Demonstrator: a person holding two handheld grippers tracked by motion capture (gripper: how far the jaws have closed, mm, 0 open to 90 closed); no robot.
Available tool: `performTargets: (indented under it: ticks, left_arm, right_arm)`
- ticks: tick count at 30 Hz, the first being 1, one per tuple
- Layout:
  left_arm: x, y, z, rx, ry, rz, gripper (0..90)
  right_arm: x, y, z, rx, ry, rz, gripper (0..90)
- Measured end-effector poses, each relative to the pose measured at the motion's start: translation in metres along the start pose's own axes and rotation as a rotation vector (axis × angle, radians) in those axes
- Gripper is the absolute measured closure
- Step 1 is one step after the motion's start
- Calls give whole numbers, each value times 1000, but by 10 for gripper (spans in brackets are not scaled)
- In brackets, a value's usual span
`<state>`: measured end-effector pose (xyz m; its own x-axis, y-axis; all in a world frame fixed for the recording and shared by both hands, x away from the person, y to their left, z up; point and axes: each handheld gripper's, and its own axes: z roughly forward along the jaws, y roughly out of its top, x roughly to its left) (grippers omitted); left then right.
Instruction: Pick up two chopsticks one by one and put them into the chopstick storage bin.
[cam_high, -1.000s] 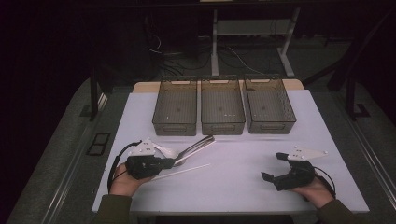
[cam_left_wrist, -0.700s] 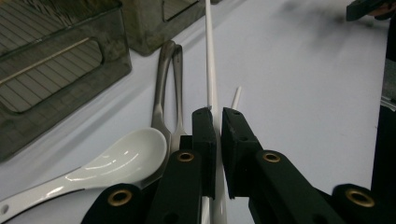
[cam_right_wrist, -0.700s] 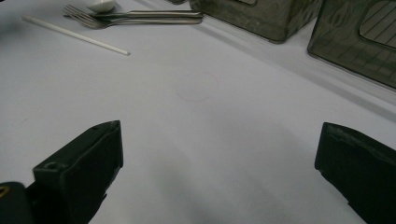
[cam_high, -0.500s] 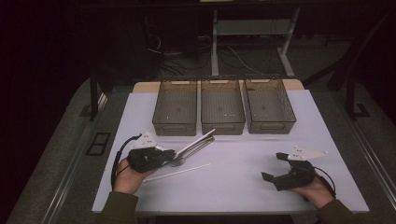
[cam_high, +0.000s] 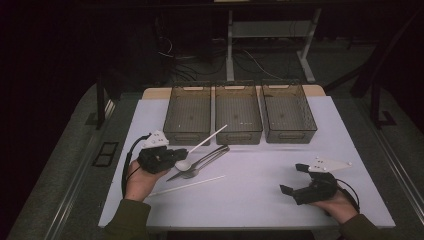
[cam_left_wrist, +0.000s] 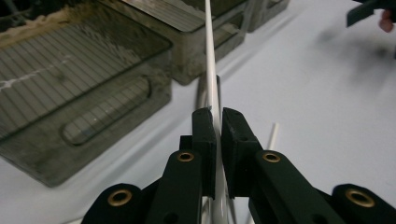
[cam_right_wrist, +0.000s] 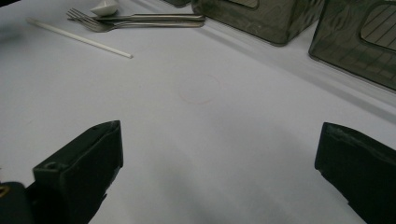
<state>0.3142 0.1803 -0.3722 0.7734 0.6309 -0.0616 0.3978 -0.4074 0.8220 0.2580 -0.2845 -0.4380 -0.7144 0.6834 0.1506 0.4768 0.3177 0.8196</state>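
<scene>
**Ana:** Dark room all round, cables on the floor at the top of the high view, and a white table (cam_high: 260, 200) lit in the middle. What sits on it?

**Ben:** Three smoky plastic bins (cam_high: 238, 112) in a row, just above centre. Below them, left of centre, lie a metal fork (cam_high: 200, 167) and a white stick (cam_high: 187, 186), close together on the sheet.

**Ana:** And the left gripper (cam_high: 177, 155)?

**Ben:** Lower left of the high view, in the person's hand. Its jaws are pressed together on a white spoon (cam_high: 200, 146); the bowl sits by the jaws and the long handle slants up and right toward the front of the left bin. In the left gripper view the handle (cam_left_wrist: 211, 70) runs straight up between the two black pads.

**Ana:** Is the spoon touching the table?

**Ben:** I cannot tell; it overlaps the fork.

**Ana:** The right gripper (cam_high: 294, 180)?

**Ben:** Lower right, held just over the sheet, jaws spread wide apart with nothing between them, well away from the cutlery.
</scene>
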Motion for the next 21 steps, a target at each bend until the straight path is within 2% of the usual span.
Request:
performTargets:
  ticks: [12,18,21]
  left_arm:
    - [19,30,7,-13,51,-16,835]
    - [30,42,13,-19,59,-49,835]
    - [36,49,16,-15,67,-53,835]
  right_arm:
    - [0,0,0,0,-2,3,10]
    - [0,0,0,0,0,3,10]
    - [1,0,0,6,2,8,10]
